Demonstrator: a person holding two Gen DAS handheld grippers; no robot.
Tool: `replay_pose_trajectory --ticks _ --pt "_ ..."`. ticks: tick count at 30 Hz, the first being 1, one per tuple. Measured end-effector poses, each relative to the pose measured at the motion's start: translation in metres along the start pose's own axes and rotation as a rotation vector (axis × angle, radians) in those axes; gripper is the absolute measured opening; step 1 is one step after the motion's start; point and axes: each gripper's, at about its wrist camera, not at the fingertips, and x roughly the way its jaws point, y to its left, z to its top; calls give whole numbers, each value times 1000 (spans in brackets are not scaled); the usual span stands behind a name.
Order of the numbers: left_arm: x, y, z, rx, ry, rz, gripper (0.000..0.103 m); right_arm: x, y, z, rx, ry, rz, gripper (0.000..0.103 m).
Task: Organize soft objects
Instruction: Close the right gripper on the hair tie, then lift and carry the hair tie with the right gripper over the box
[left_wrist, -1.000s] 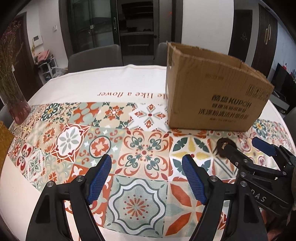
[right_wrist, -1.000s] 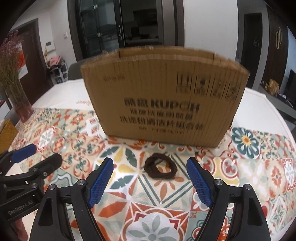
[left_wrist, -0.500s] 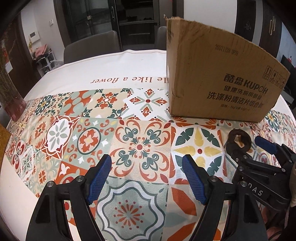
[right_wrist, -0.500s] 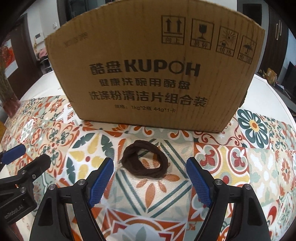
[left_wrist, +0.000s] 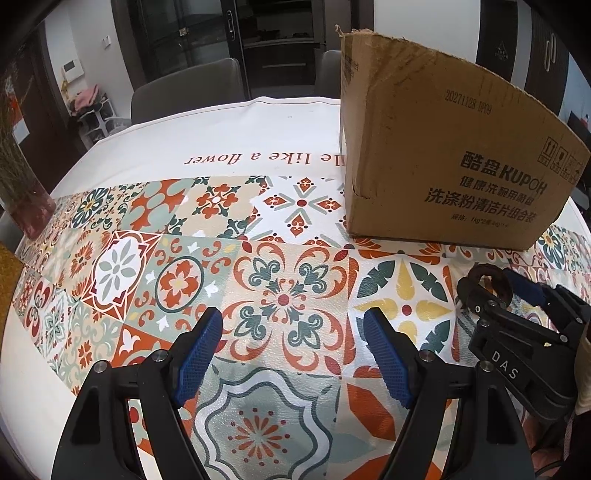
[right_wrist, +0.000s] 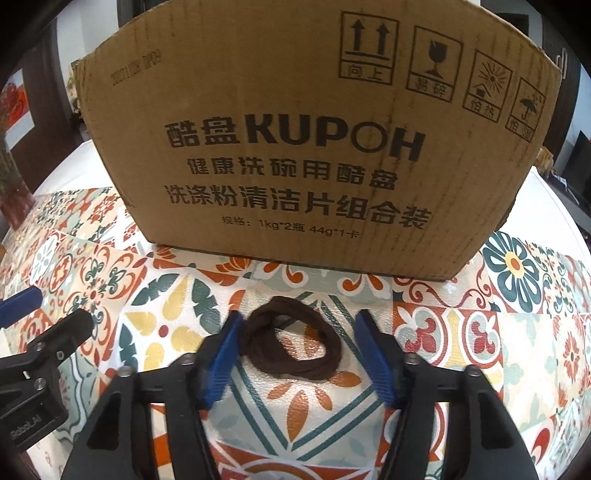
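Right tongs (right_wrist: 297, 350) lowered, closing around brown hair tie (right_wrist: 291, 341); left tongs (left_wrist: 293, 354) spread.

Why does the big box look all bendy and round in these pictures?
Right wrist view: the fisheye lens bulges the cardboard box, though its print stays sharp, and black corners frame the picture. Left wrist view: the box leans and the tablecloth curves.

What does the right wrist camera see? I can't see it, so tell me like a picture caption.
The right gripper is closing around a brown hair tie lying on a patterned tablecloth. A cardboard box stands just behind it.
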Motion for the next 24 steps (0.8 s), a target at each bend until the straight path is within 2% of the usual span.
replay_pose_trajectory --ticks 2,4,7,13,24 --pt "-1 1 0 -3 -3 -3 78 -1 1 1 -1 3 4 46" --pt "-3 1 1 -6 -6 -7 78 -4 1 1 4 9 17 32" --pt "-6 0 1 -7 -9 -16 78 -8 0 -3 10 18 35 25" --pt "-18 -3 0 5 -31 -24 78 -25 -4 -9 17 1 37 23" --pt "-50 -5 3 15 -101 -52 78 -81 -9 -12 57 -83 37 23"
